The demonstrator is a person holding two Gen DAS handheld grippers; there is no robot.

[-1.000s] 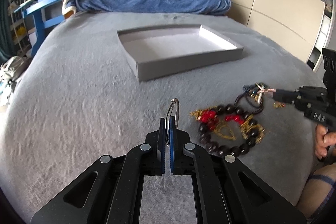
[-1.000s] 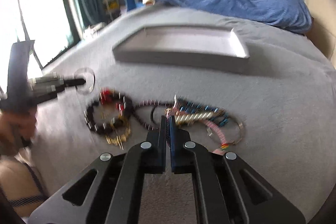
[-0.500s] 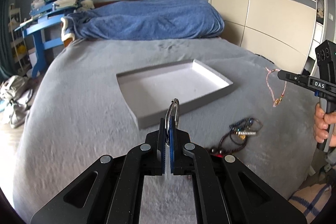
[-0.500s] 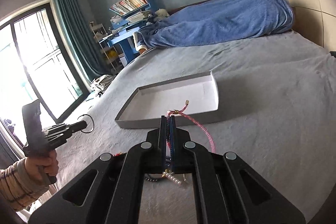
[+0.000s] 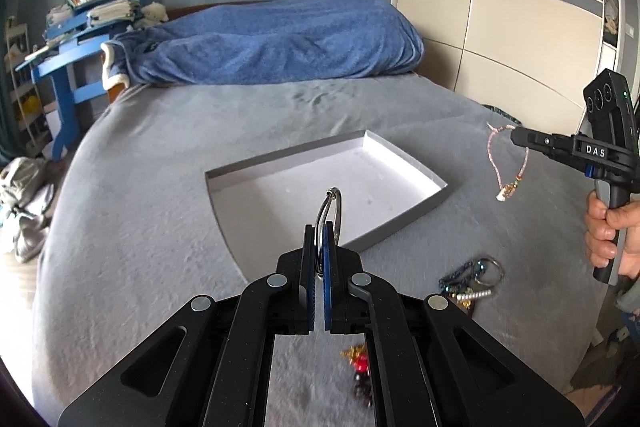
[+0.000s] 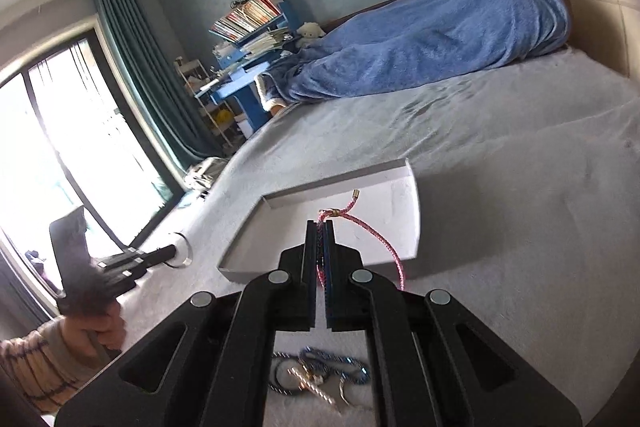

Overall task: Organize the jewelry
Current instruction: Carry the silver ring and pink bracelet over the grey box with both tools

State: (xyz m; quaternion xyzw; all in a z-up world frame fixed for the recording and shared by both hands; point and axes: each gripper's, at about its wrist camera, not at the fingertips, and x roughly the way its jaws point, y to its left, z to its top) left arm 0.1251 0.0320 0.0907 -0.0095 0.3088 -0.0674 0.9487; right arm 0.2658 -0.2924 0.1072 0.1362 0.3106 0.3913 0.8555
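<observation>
Jaws of left gripper (image 5: 319,231) clamped on metal ring (image 5: 331,213), above grey tray (image 5: 404,219) on bed (image 5: 132,195). Right gripper (image 6: 319,227) pinching pink cord bracelet (image 6: 372,235), near tray's right side.

The left gripper (image 5: 319,231) is clamped tight on a metal ring (image 5: 330,211), held in the air above the near edge of the grey tray (image 5: 416,207) and pointing down toward it. The right gripper (image 6: 320,231) is pinched on a pink cord bracelet (image 6: 372,229) and hangs off the tray's right side, level with it. A hand (image 5: 610,231) wraps its handle; the other hand (image 6: 106,323), in a striped sleeve, grips the left one
</observation>
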